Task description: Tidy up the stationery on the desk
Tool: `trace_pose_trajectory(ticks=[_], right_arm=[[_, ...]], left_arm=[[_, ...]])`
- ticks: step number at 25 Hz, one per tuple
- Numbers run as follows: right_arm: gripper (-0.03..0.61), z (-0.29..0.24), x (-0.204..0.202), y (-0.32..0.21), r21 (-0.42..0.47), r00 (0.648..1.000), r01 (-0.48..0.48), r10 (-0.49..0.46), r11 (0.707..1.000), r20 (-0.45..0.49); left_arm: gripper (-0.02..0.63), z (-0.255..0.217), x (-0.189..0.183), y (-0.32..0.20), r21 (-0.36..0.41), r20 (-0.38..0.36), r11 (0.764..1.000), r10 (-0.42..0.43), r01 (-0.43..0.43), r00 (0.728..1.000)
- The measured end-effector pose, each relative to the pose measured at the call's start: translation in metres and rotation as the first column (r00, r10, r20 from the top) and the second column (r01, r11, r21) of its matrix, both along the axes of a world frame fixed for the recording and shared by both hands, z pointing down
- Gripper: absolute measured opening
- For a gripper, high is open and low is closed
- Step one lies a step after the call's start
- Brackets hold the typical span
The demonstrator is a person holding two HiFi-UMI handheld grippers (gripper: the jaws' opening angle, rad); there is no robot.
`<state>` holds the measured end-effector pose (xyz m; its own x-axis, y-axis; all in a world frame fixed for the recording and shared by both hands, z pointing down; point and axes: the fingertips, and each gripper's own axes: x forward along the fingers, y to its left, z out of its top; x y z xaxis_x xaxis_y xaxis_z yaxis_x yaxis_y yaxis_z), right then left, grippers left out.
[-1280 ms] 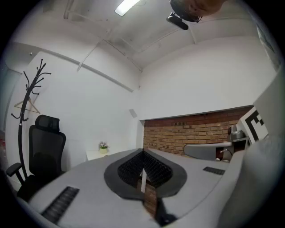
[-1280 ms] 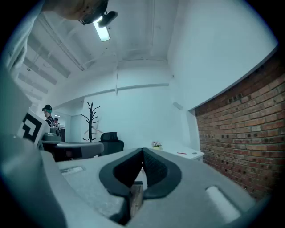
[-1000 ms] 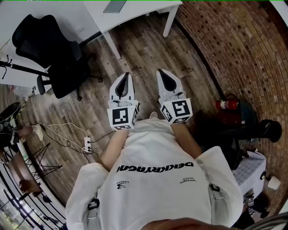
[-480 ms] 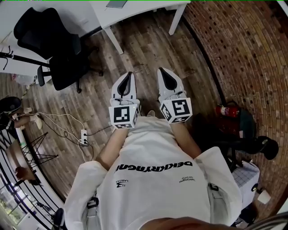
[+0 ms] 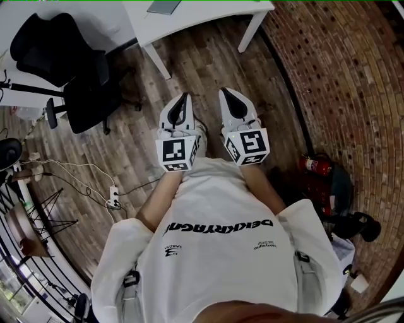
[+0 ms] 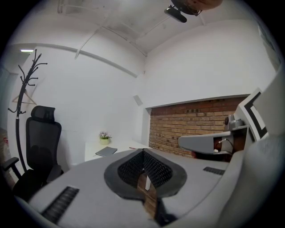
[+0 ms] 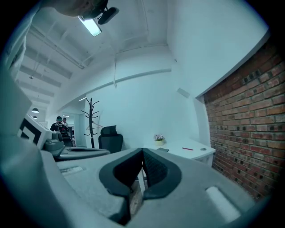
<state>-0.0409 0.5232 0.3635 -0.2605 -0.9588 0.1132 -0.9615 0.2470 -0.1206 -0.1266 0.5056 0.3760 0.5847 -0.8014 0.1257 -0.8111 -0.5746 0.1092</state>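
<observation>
Ahead of the jaws, a white table (image 5: 214, 9) bears a dark grey notebook (image 6: 107, 151) and a red pen (image 7: 187, 148). To either side are a black office chair (image 5: 69, 69), a brown wooden plank floor (image 5: 196, 69) and a red-brown brick wall (image 5: 353, 82).

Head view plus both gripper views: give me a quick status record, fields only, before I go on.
left claw: shut, empty
right claw: shut, empty, beside the left one
white desk: ahead, not yet reached
on desk: dark grey notebook, red pen, small potted plant
black office chair: left of the desk in the head view
red fire extinguisher: on the floor by the brick wall
</observation>
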Motion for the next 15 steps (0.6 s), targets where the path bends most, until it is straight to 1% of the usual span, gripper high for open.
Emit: trace_pose_trajectory(ticks=[4,8,15], right_arm=[[0.0,0.002,0.02,-0.065,-0.021,1.0,-0.019,0.019,1.0,-0.007],[0.0,-0.01,0.033,-0.135,-0.027,0.999,-0.038,0.038,0.999,0.0],[0.0,-0.016,0.04,-0.253,-0.056,0.999,-0.038,0.038,0.998,-0.013]], left_arm=[[-0.002,0.002,0.021,-0.066,-0.016,-0.006,1.0,0.023,-0.024,1.0],[-0.002,-0.011,0.031,-0.14,-0.021,-0.014,1.0,0.02,-0.02,1.0],[-0.002,-0.018,0.044,-0.255,-0.048,-0.027,0.998,0.032,-0.034,0.999]])
